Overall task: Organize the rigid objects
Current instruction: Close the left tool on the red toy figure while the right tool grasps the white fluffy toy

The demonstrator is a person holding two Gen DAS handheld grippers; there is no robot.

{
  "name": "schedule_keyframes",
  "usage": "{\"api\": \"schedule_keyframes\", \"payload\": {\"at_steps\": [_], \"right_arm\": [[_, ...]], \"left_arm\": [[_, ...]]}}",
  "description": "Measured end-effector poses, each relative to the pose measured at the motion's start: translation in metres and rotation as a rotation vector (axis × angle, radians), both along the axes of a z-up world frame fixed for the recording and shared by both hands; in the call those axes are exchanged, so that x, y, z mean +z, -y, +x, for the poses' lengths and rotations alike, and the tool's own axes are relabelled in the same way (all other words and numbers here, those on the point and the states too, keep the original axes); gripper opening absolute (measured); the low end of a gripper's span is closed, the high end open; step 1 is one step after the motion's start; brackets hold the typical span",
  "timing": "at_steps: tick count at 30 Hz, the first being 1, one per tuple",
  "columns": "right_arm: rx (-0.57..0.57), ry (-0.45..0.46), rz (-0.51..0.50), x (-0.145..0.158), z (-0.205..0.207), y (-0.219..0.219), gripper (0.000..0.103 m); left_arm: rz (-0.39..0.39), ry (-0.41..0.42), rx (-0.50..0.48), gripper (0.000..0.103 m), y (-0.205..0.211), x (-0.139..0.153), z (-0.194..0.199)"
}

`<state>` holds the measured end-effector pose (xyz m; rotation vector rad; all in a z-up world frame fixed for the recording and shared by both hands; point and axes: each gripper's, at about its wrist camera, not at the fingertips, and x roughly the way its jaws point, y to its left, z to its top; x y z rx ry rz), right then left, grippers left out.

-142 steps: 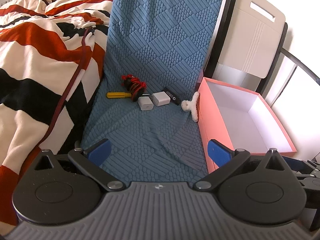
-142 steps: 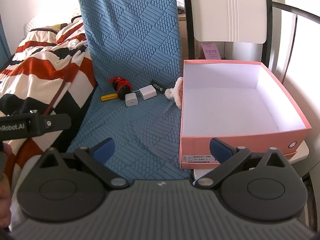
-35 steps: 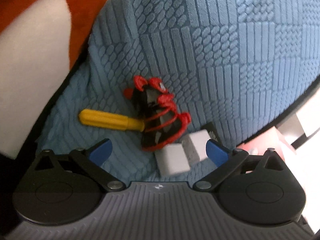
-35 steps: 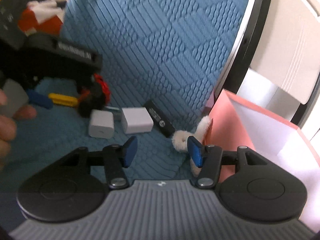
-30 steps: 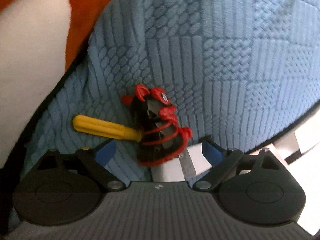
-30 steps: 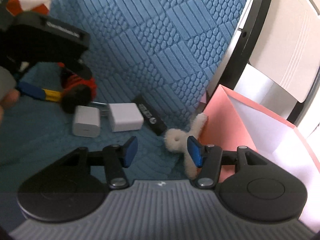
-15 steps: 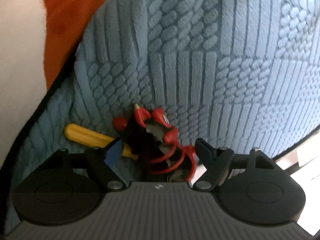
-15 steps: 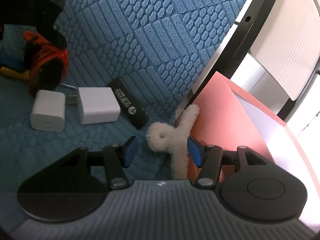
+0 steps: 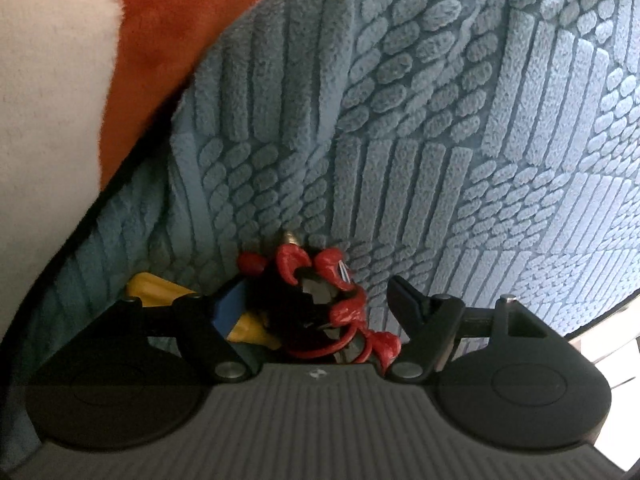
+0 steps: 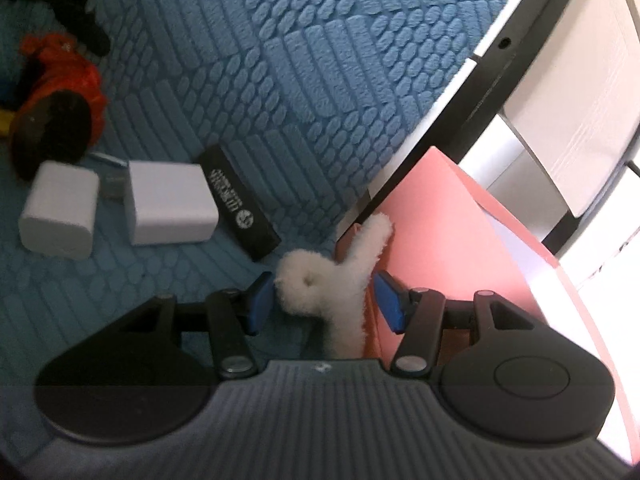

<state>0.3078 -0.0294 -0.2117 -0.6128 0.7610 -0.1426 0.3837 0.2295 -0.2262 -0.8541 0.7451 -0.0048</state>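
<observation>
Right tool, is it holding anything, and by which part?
Nothing held yet. The right tool is open, straddling the white fluffy piece beside its looped end.

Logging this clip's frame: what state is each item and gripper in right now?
Left gripper: open, straddling the red-and-black toy.
Right gripper: open, around the white fuzzy piece.
Yellow-handled screwdriver: lying flat.
Two white chargers: lying flat.
Pink box: open.

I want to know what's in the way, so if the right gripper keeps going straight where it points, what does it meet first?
Most likely the fluffy white piece: it sits between the open fingers of the right gripper, against the pink box. The box wall comes right behind it, though depth is hard to judge.
</observation>
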Motion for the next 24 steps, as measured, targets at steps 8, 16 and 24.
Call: {"api": "schedule_keyframes", "payload": {"at_steps": [8, 16, 24], "right_arm": [[-0.012, -0.029, 0.046, -0.003, 0.000, 0.009, 0.045], [0.046, -0.021, 0.119, 0.021, -0.006, 0.007, 0.045], [0.108, -0.031, 0.202, 0.049, -0.024, 0.002, 0.045]], "left_arm": [[0.007, -0.018, -0.007, 0.064, 0.012, -0.008, -0.001], [0.080, 0.006, -0.051, 0.064, 0.036, 0.016, -0.016], [0.264, 0.056, -0.039, 0.064, 0.062, 0.046, -0.050]]}}
